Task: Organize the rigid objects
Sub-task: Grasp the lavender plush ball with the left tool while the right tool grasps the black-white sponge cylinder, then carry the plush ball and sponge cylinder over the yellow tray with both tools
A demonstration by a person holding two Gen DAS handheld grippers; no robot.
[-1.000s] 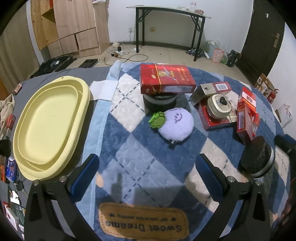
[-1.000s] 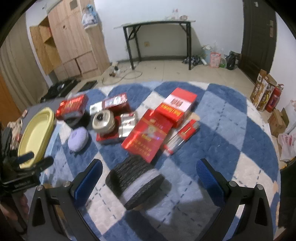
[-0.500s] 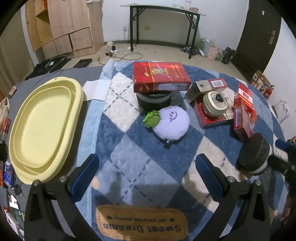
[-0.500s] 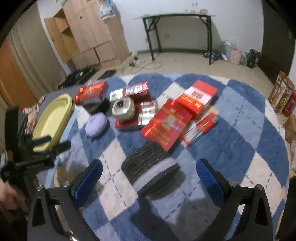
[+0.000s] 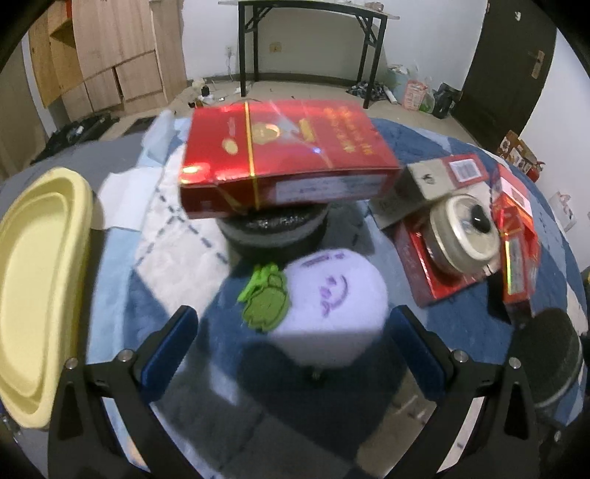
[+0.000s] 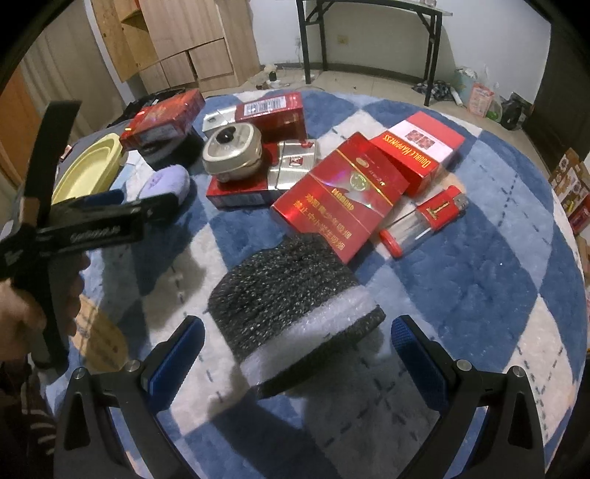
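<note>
Both views: a blue-and-white checked plush rug (image 6: 490, 258) covers the work surface; past it lie a tiled floor, a black-legged table (image 5: 309, 22) against the white wall, wooden cabinets (image 5: 110, 55) to the far left and a dark door (image 5: 505, 62) to the far right. My left gripper (image 5: 293, 350) is spread wide, nothing between its blue pads (image 5: 169, 346); a lilac plush toy (image 5: 332, 313) with a green leaf lies just ahead of it, roughly centred between the fingers. Beyond the toy, a red carton (image 5: 284, 158) rests on a dark round object (image 5: 273, 232). A yellow tray (image 5: 37, 294) sits to the left of this gripper, empty as far as visible. Ahead and to the right, a round metal tin (image 5: 464, 232) sits on a red box. My right gripper (image 6: 295, 353) is likewise spread and holds nothing; a black-and-white foam roll (image 6: 295, 298) lies just ahead between its fingers, not touched. Beyond the roll lie a large red carton (image 6: 339, 199), a red-and-white box (image 6: 420, 151) and, to the right, a red lighter (image 6: 442, 210) beside a clear tube. My left hand (image 6: 25, 306) with its gripper shows at the left edge of the right view
</note>
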